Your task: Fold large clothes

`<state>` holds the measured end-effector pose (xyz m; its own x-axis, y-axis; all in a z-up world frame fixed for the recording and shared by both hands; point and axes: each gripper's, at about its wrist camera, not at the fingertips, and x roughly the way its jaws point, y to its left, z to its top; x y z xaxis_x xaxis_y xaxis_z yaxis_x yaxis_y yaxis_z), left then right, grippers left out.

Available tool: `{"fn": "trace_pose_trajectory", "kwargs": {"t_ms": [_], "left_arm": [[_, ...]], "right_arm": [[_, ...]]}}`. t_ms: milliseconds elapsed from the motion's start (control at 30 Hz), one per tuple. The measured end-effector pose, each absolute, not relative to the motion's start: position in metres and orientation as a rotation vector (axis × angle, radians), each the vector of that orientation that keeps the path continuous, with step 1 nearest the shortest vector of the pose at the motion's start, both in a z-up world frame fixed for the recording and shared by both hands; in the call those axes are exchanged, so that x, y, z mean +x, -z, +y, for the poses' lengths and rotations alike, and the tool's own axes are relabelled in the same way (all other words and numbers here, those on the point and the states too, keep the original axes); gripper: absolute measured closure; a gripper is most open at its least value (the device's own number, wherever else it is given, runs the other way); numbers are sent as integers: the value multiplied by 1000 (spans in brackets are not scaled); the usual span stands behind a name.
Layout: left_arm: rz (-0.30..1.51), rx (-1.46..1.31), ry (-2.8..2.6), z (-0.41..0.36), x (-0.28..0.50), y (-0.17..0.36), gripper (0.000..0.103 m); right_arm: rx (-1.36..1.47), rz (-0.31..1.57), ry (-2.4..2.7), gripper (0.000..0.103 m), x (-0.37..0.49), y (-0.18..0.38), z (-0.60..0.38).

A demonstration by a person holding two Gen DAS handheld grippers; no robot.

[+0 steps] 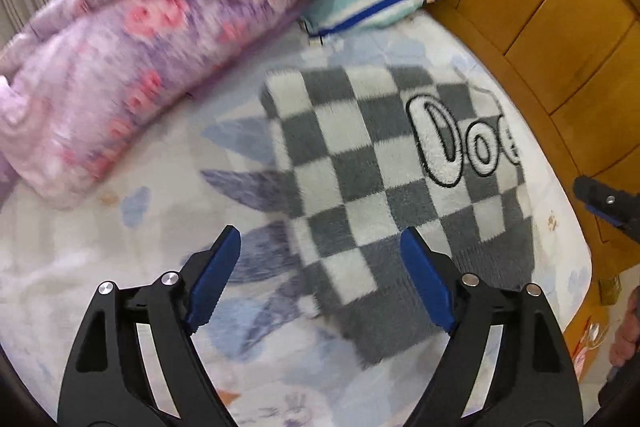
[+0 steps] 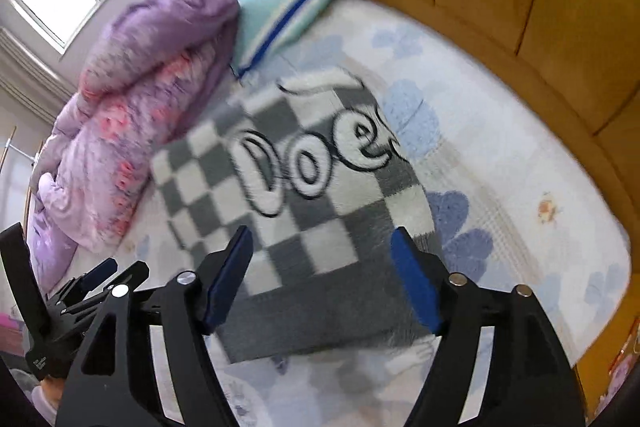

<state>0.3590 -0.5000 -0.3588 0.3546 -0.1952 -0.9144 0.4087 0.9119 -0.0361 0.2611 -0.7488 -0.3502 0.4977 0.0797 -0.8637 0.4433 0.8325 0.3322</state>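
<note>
Two grippers hang over the bed [image 1: 100, 227], both spread wide and holding nothing. From the left: the left gripper [image 1: 320, 239] points down at the near left edge of the folded checkered garment [image 1: 360, 155], lying flat on the bed; the right gripper [image 2: 320, 239] hangs above the garment's near grey hem.

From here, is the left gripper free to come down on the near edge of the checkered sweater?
Probably yes. The left gripper is open and empty above the checkered sweater, which lies flat on the bed sheet with nothing over its near edge.
</note>
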Motion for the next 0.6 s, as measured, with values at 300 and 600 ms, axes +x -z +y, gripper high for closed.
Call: {"fn": "trace_pose_trajectory", "kwargs": {"t_ms": [300,600], "left_arm": [[994,210,418,-434,289,225,17],[854,174,407,-328,188,116,11]], "right_arm": [[279,897,384,23,198,230,-645],[284,798,346,20,107,145,-540]]}}
